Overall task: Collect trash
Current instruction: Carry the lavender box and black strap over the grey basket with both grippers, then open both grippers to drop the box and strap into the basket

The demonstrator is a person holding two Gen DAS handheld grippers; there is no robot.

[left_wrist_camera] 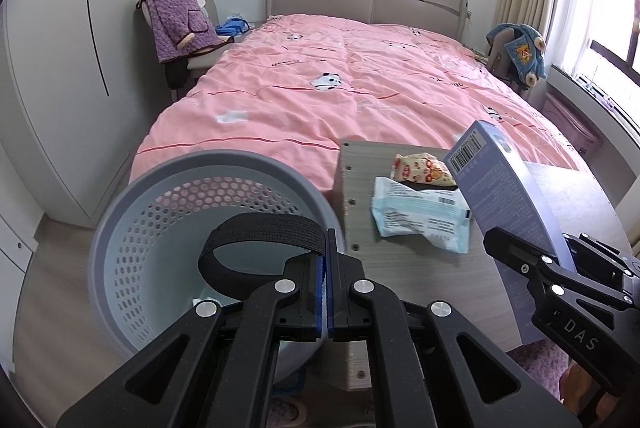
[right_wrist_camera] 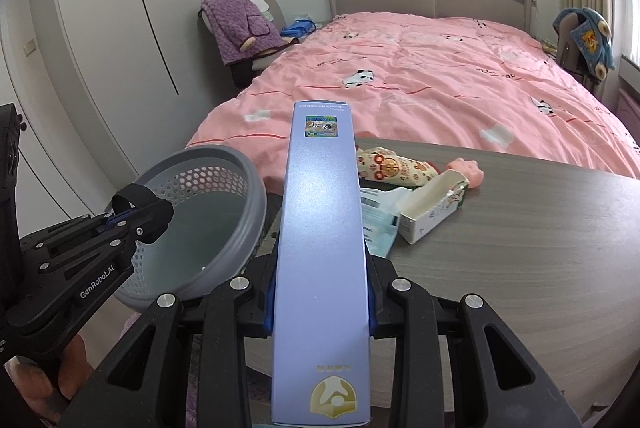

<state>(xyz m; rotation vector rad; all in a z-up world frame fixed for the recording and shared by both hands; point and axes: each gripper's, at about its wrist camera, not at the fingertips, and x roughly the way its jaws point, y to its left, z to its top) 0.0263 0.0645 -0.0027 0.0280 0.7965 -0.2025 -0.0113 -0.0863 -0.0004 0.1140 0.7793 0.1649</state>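
A grey wood-grain table [right_wrist_camera: 520, 248] is carrying a snack wrapper [right_wrist_camera: 394, 166], a teal-white packet [left_wrist_camera: 420, 214], a torn carton [right_wrist_camera: 434, 206] and a pink paw toy [right_wrist_camera: 466, 168].

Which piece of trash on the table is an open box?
The small white carton, lying on its side with its torn end flap open. The snack bag and pale wrapper beside it are soft packets.

Basket [left_wrist_camera: 132, 228] floor partly hidden by left gripper [left_wrist_camera: 326, 268].
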